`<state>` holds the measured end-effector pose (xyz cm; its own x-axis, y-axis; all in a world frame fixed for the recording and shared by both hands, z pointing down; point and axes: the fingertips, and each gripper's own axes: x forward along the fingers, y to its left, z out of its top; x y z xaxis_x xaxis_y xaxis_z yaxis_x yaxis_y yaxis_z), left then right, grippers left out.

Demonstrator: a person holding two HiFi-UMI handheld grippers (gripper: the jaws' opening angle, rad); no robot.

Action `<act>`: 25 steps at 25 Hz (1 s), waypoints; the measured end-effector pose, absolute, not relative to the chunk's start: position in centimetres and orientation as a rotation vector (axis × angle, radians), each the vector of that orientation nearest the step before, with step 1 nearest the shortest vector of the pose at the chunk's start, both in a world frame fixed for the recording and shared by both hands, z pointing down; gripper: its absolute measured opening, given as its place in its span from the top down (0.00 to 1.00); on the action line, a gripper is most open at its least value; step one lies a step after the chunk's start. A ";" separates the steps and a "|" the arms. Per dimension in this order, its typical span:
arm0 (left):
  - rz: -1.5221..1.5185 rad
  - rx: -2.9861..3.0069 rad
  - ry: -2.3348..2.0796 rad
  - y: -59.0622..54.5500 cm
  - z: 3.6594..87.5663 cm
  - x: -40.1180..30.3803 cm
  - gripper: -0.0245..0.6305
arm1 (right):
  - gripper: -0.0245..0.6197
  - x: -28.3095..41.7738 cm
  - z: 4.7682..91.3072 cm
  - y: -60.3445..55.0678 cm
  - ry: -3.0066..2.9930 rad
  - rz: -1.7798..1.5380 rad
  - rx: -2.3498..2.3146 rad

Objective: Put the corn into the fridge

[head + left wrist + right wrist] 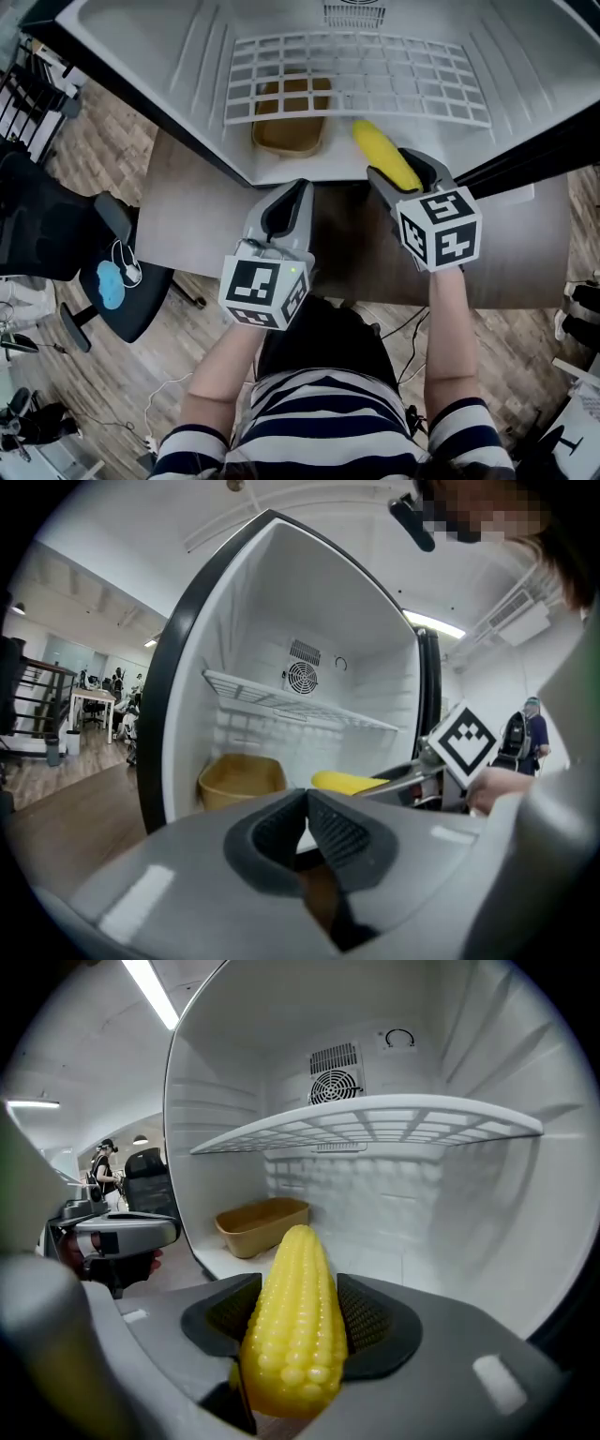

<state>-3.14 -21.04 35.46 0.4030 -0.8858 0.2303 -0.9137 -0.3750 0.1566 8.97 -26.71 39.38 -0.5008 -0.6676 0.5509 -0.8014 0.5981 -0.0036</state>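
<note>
In the head view, the right gripper was clamped on the corn, whose tip reached just past the front edge of the open fridge, lower than the wire shelf. A tan tub sat on the fridge floor, left of the corn. The left gripper hovered just outside the fridge, near the right one. In the left gripper view, its jaws were pressed together with nothing between them, and the corn showed ahead to the right, beside the tub. In the right gripper view, both pads squeezed the corn's thick end, its tip pointing into the fridge
</note>
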 end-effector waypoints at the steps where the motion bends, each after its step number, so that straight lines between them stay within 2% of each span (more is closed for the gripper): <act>1: 0.157 2.406 -1.585 -21.4 35.6 -3.1 0.96 | 0.56 9.0 39.6 -27.1 -2.322 0.354 1.173; 25: 0.125 2.413 -1.689 -26.4 36.7 -2.8 0.96 | 0.56 9.0 41.6 -34.9 -2.233 0.149 1.278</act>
